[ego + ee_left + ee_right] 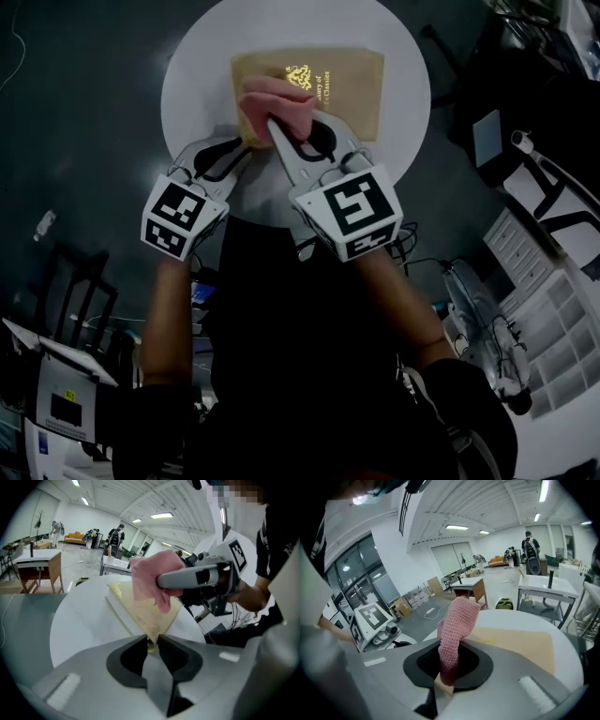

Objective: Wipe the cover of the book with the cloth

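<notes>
A tan book (342,89) with gold print lies flat on the round white table (202,56). My left gripper (250,142) is shut on the book's near left corner; in the left gripper view the jaws pinch that corner (151,642) of the book (133,611). My right gripper (284,122) is shut on a pink knitted cloth (277,101) that rests on the left part of the cover. In the right gripper view the cloth (457,625) stands up from the jaws (446,679) over the book (520,644). The left gripper view also has the cloth (152,576).
The table is small, and its rim lies close around the book. A white office chair (553,202) and a white shelf unit (553,314) stand on the dark floor to the right. Desks (37,566) and people (115,538) are far off in the hall.
</notes>
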